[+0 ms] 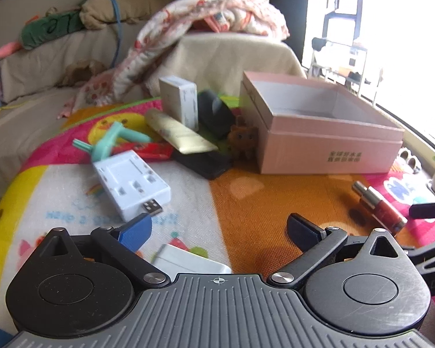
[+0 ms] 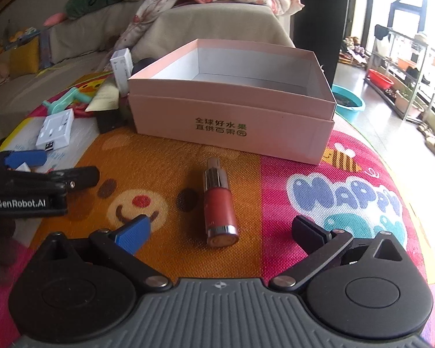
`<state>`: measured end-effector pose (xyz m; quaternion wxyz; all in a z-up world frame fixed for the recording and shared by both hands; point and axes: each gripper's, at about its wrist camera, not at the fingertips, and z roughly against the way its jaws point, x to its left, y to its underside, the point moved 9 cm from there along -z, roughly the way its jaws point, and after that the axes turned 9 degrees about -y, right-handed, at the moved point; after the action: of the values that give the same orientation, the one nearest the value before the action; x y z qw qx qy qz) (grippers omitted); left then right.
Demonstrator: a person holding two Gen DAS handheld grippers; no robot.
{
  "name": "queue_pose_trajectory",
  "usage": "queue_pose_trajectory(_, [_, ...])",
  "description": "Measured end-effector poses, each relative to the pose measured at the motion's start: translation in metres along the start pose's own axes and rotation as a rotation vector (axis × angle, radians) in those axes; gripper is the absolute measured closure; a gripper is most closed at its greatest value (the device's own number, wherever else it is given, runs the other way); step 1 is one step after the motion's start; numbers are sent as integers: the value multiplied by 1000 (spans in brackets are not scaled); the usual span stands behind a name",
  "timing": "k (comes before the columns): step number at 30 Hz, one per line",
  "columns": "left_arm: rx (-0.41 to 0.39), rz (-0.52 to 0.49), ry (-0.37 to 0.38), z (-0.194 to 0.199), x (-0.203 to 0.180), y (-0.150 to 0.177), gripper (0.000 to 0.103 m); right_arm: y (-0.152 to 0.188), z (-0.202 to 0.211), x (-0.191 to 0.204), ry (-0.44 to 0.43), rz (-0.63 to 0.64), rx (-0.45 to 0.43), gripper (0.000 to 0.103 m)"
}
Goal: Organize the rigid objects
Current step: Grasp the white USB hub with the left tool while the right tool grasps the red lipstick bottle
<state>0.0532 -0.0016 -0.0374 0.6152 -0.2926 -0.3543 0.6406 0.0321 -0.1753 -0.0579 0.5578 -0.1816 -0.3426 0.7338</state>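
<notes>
An open pink cardboard box stands empty on the colourful play mat; it also shows in the left wrist view. A red bottle with a silver cap lies just ahead of my right gripper, between its open fingers; the left wrist view shows it at far right. My left gripper is open and empty, above a white adapter block. A white USB hub lies ahead of it to the left.
Behind the hub lie a mint green plastic tool, a cream tube, a white carton, a black round object, a black flat item and a small brown toy. A sofa with blankets stands behind.
</notes>
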Motion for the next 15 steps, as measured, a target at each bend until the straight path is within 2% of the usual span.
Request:
queue_pose_trajectory(3, [-63,36,-40,12,17,-15,1,5,9,-1,-22,19,-13,0])
queue_pose_trajectory(5, [-66,85,-58,10,33,-28,1,4,9,0,-16,24,-4,0])
queue_pose_trajectory(8, [-29,137,-100,-7,56,-42,1,3,9,-2,-11,20,0,0])
queue_pose_trajectory(10, [-6,132,-119,-24,64,-47,1,2,7,-3,-22,16,-1,0])
queue_pose_trajectory(12, [52,120,-135,-43,68,-43,1,2,7,-2,-20,16,-6,0])
queue_pose_trajectory(15, [145,113,-83,-69,63,-32,1,1,6,-1,-13,13,-7,0])
